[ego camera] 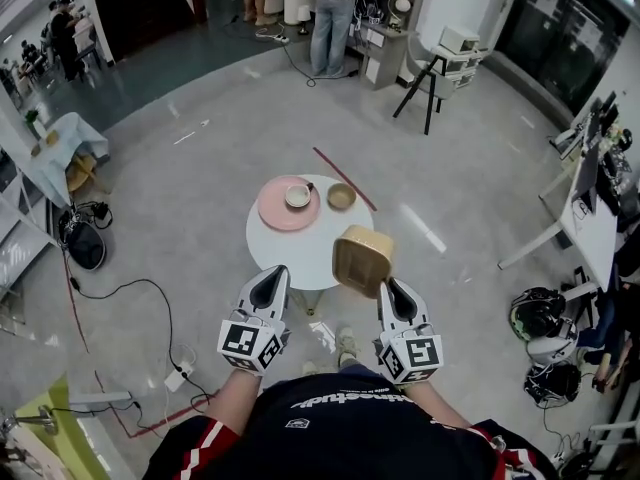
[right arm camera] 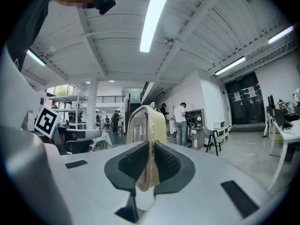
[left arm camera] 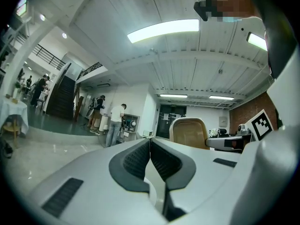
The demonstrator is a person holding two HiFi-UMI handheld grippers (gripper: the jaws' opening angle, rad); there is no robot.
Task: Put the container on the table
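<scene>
A tan square container [ego camera: 362, 259] with a clear lid stands on edge in the air, over the near right rim of the round white table [ego camera: 270, 248]. My right gripper [ego camera: 388, 290] is shut on its rim; in the right gripper view the container [right arm camera: 145, 130] rises between the pads. My left gripper [ego camera: 272, 280] hangs at the table's near left edge, jaws shut and empty; the left gripper [left arm camera: 150, 146] view shows the pads touching and the container [left arm camera: 190, 132] off to the right.
On the table lie a pink plate [ego camera: 280, 213] with a small bowl [ego camera: 298, 196] on it and a tan bowl [ego camera: 341, 197]. Cables and a power strip [ego camera: 178, 376] run over the floor at left. People stand at the far counter [ego camera: 330, 18].
</scene>
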